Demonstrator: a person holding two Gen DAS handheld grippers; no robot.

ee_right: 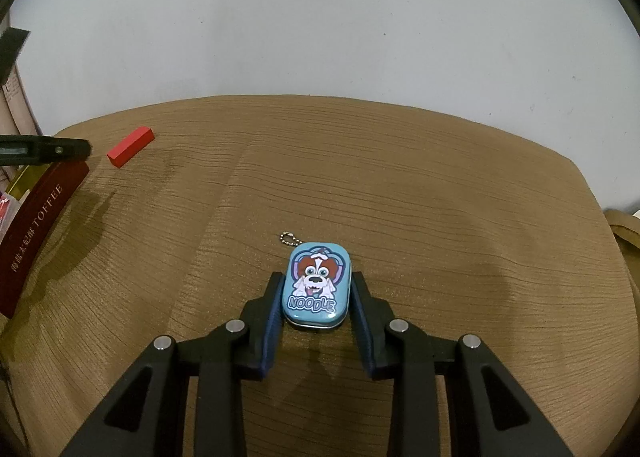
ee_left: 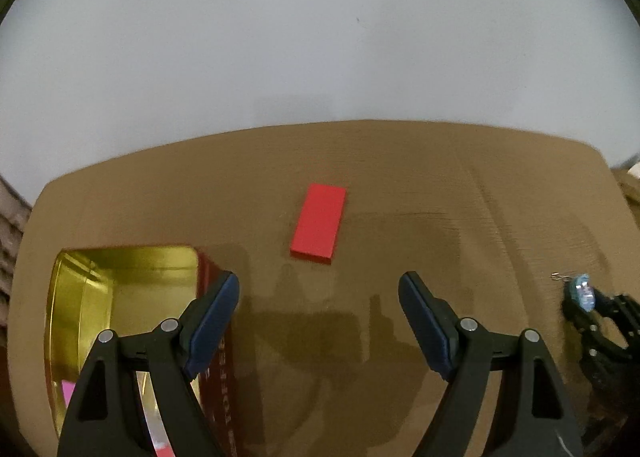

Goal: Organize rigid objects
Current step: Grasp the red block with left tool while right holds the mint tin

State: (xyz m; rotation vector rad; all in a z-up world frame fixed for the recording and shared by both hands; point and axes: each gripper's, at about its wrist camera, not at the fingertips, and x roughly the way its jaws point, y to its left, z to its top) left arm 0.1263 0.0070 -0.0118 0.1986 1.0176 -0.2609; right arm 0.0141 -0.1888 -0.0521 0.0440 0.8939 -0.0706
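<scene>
Two sets of fingers are mine. My right gripper clamps a small blue dog-printed tin on the brown bench. My left gripper gapes wide, holding nothing, between an open gold-lined toffee tin and a red block.

The toffee tin runs off the left edge — its contents show only pink and red scraps.
</scene>
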